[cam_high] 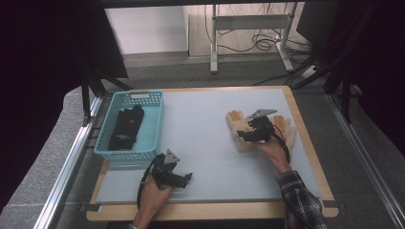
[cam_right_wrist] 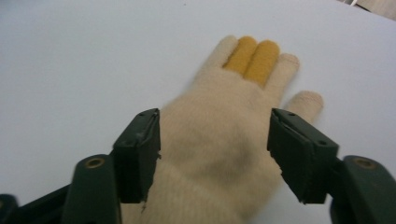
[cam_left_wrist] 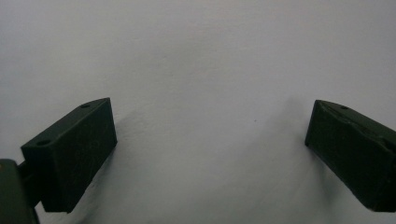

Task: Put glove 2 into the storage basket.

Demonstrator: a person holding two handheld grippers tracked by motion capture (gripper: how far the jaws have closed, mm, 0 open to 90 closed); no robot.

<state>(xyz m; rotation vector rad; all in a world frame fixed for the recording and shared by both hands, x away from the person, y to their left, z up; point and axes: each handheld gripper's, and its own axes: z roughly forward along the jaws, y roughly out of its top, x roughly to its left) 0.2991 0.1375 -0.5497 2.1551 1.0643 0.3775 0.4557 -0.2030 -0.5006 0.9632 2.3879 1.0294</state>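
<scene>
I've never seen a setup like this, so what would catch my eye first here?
Probably the cream glove with orange fingertips lying on the table's right side, with the right tongs open on either side of it. Next, the turquoise basket at the left, holding dark gloves.

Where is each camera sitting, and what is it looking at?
High view: above the person's side, looking forward and down at the table, blue basket, both hands and grippers.
Left gripper view: rides the left gripper, facing bare table between open jaws.
Right gripper view: rides the right gripper, jaws open around the cream glove.
Shared: the glove shows in the high and right gripper views.
</scene>
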